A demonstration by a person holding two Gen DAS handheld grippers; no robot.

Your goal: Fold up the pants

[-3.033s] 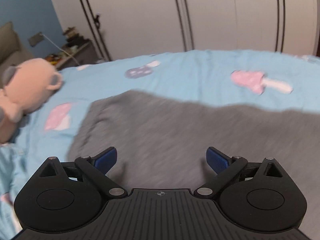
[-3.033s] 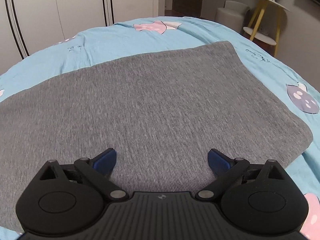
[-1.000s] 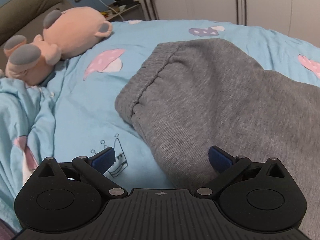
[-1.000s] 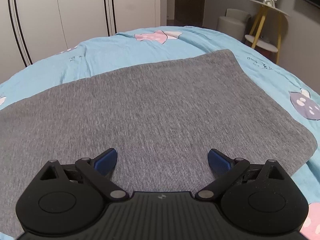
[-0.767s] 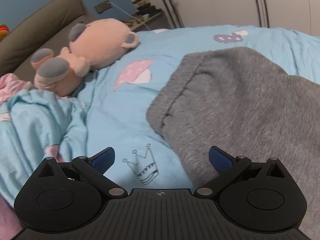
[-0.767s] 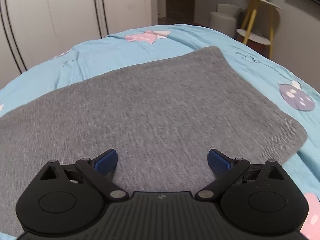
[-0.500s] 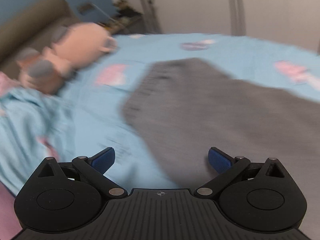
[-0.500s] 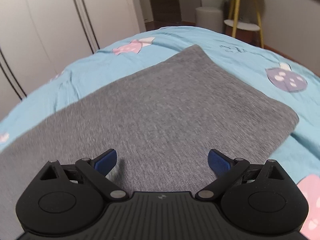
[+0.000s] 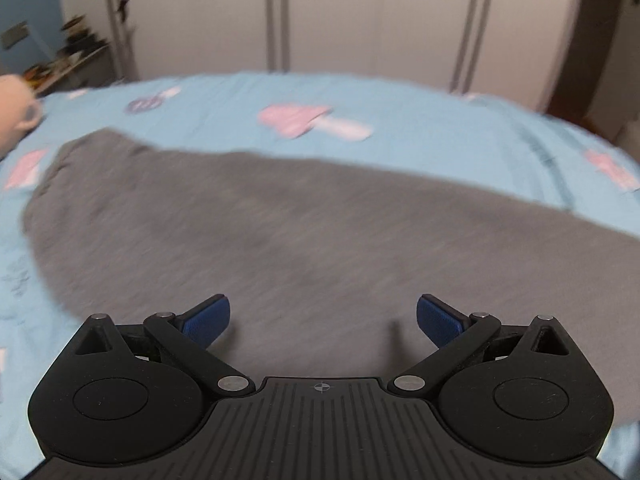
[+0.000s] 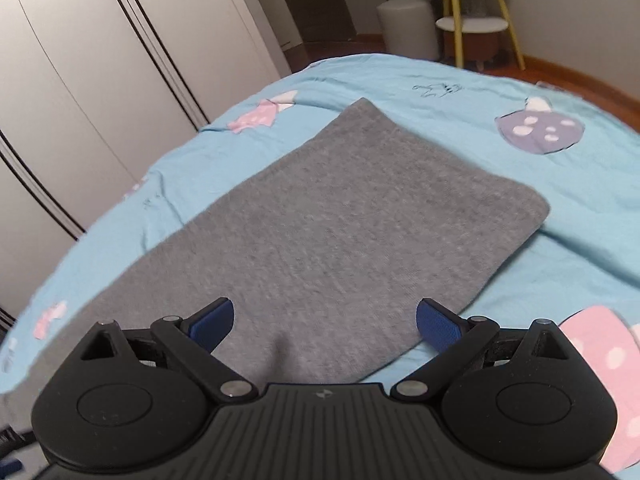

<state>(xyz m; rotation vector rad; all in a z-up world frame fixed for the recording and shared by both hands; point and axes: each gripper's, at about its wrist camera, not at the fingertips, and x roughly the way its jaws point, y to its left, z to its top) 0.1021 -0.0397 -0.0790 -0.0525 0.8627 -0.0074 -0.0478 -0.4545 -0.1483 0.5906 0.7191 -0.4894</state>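
Grey pants [image 9: 280, 232] lie flat on a light blue bedsheet [image 9: 400, 120]. In the left wrist view the waistband end is at the far left and the image is blurred. My left gripper [image 9: 322, 320] is open and empty, just above the middle of the pants. In the right wrist view the pants [image 10: 340, 220] end in a straight hem at the right. My right gripper [image 10: 324, 322] is open and empty, over the near edge of the leg end.
White wardrobe doors [image 9: 360, 20] stand beyond the bed. A pink plush toy [image 9: 12, 108] lies at the far left. A yellow-legged side table [image 10: 472, 24] and a white stool [image 10: 408, 12] stand past the bed's foot. The sheet [image 10: 580, 200] has mushroom prints.
My left gripper has swung right, from the waistband and plush toy to the middle of the pants. My right gripper has turned right toward the hem end. Both stayed open.
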